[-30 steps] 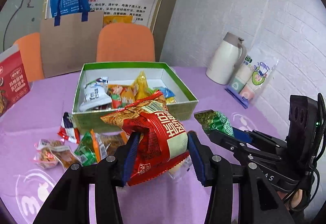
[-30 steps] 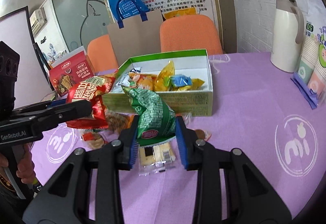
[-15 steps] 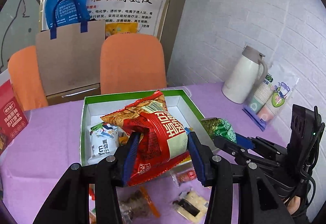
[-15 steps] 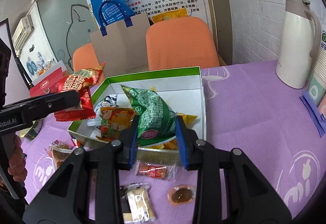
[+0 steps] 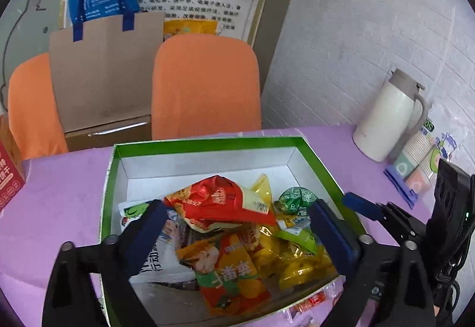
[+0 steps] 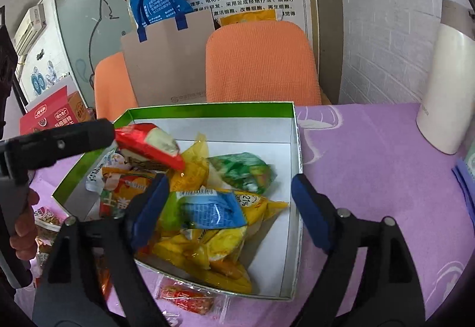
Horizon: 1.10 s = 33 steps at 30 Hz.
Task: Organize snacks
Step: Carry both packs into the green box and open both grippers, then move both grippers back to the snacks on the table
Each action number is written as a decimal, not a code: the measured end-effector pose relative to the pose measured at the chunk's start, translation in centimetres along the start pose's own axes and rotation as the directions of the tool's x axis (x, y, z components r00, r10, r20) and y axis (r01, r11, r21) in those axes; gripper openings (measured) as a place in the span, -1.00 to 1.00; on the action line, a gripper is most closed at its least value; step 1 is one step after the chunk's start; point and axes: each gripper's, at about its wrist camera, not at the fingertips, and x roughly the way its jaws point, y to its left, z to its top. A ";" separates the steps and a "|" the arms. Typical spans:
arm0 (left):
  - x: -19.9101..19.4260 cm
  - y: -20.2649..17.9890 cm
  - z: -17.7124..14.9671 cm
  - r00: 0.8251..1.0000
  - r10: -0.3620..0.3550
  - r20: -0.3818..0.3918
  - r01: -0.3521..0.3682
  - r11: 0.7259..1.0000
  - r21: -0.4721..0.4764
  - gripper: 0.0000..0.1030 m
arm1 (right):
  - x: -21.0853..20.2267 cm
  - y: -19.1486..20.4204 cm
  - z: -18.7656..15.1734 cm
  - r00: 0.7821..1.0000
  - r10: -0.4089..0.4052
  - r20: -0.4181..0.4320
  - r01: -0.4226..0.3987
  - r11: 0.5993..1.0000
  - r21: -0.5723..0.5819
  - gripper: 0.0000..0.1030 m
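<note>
Both claws are hanging over the green-rimmed box [image 5: 110, 178] on the purple tabletop [image 6: 371, 154], their jaws having just been opening. The left claw [image 5: 237, 226] is standing wide, the crinkled red snack bag [image 5: 219, 202] lying free among the packets. The right claw [image 6: 228, 202] is gaping too; the green packet [image 6: 243, 169] seems to be resting inside the box

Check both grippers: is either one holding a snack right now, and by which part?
Neither holds anything. The left gripper and right gripper have just been opening over the green box; the red bag and green bag touch neither gripper's pads.
</note>
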 end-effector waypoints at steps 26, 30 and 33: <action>-13.0 -3.3 -5.2 0.992 0.084 0.090 -0.088 0.996 0.034 1.00 | -12.0 3.6 -3.8 0.999 0.030 0.041 -0.032 0.998 0.057 0.96; -14.7 -2.3 -7.8 0.993 0.098 0.062 -0.098 0.995 -0.010 1.00 | -12.9 3.3 -5.8 0.998 0.061 0.008 -0.062 0.992 0.106 0.96; -15.2 -1.3 -10.2 0.992 0.116 0.040 -0.115 0.992 -0.043 1.00 | -13.0 3.5 -7.7 0.998 0.057 -0.034 -0.053 0.992 0.118 0.96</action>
